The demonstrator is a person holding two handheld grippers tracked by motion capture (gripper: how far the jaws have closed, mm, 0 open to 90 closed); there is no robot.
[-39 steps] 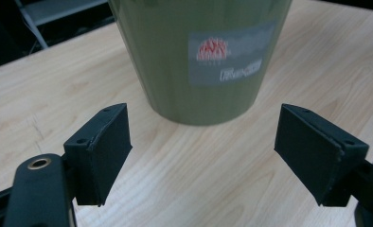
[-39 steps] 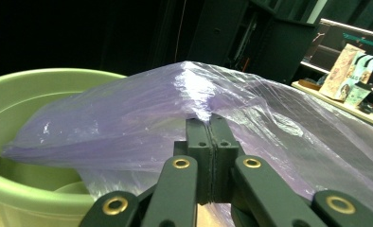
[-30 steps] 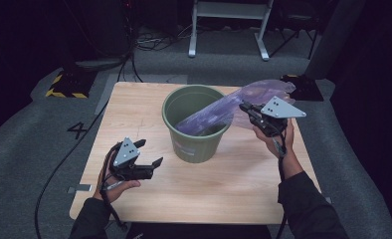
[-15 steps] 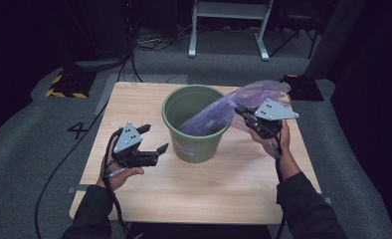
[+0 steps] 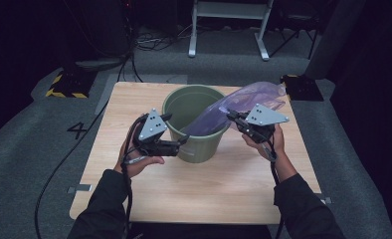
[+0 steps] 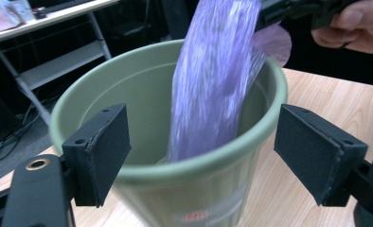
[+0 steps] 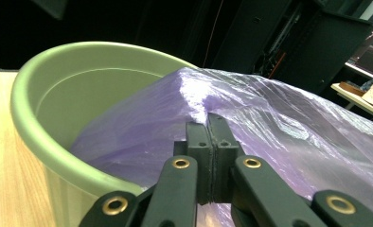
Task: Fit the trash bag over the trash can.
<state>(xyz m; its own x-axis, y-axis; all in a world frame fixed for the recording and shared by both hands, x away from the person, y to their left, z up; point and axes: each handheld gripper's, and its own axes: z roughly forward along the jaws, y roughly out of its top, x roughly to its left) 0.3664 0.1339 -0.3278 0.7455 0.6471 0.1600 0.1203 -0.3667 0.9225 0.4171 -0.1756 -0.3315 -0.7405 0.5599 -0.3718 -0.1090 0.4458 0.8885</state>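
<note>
A green plastic bucket (image 5: 200, 149) stands upright in the middle of the wooden table (image 5: 134, 99). A purple plastic bag (image 5: 244, 99) slants from the right over the rim down into the bucket. My right gripper (image 5: 232, 116) is shut on the bag's upper part, just outside the bucket's right rim. In the right gripper view its jaws (image 7: 208, 128) pinch a fold of the bag (image 7: 279, 123) beside the bucket (image 7: 80, 90). My left gripper (image 5: 177, 129) is lifted off the table at the bucket's left front. Its pads stand wide apart (image 6: 210, 153), facing the bucket's near wall (image 6: 208, 198) and the bag (image 6: 213, 85), holding nothing.
The table sits on grey carpet marked with a black 4 (image 5: 78, 130). A white metal stand (image 5: 229, 25) and cables lie on the floor behind. A black box with yellow-black tape (image 5: 64, 84) sits at the far left, another dark box (image 5: 301, 84) at the far right.
My left gripper has risen from the table's left front and moved right, up to the bucket's side. The right gripper and bag have stayed nearly in place.
</note>
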